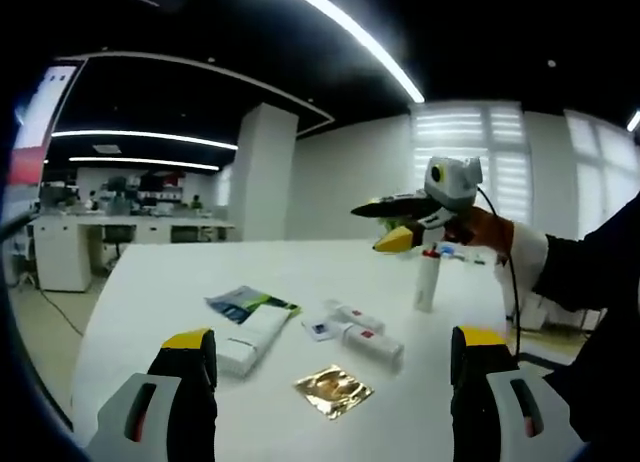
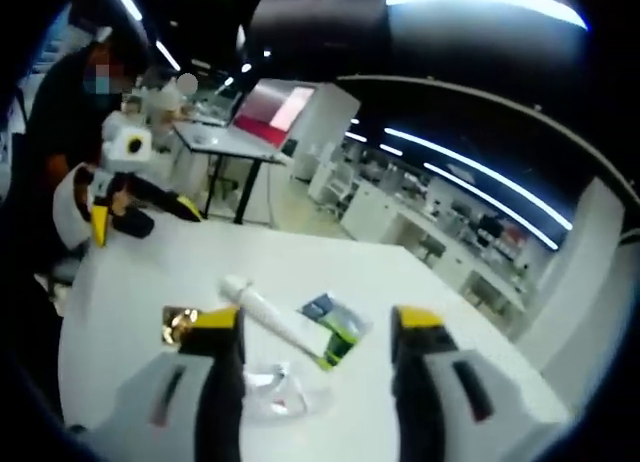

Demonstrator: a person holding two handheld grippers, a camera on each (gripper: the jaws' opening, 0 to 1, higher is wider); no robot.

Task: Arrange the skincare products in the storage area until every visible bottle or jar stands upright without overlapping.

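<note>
On the white table (image 1: pixel 150 292), a white tube (image 1: pixel 258 334) lies flat; a gold sachet (image 1: pixel 333 390) and small boxes (image 1: pixel 355 332) are seen just beside it. Beyond the boxes, a second tube (image 1: pixel 427 282) stands upright. Both the left gripper (image 1: pixel 330 382) and right gripper (image 2: pixel 315 357) are held apart, empty.

A white tube (image 1: pixel 426 285) is seen standing upright on the white table (image 1: pixel 150 292), far side, apart from the other items. A larger white tube with a green-and-blue end (image 1: pixel 250 327) lies flat, and just beside it two small white boxes (image 1: pixel 357 332) lie flat close together, with a gold foil sachet (image 1: pixel 333 390) flat near them. In the right gripper view the large tube (image 2: pixel 285 327) lies flat, cap end away from its green end, gold sachet (image 2: pixel 180 323) nearby.
</note>
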